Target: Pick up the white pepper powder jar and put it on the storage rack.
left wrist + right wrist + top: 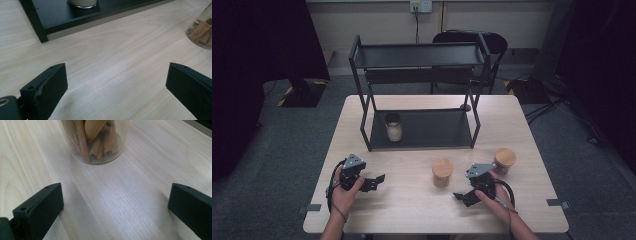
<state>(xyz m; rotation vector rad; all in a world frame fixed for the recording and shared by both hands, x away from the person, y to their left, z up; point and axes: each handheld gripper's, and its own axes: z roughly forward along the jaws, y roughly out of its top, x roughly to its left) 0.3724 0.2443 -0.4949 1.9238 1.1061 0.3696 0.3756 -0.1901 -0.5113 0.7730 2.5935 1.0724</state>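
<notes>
Facing the cinnamon jar (96, 141) standing on the bench (412, 200) in front of the rack (419, 95), both grippers' fingers (40, 207) stand released; the glass seems rigid, slippery, fragile, so grasp mid-wall below the lid.

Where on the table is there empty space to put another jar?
Bare wood lies between the left gripper and the wooden-lidded glass jar, and along the table's near edge. The black metal rack's lower shelf is free right of its lidless jar. It is crowded near the right gripper, between two jars.
</notes>
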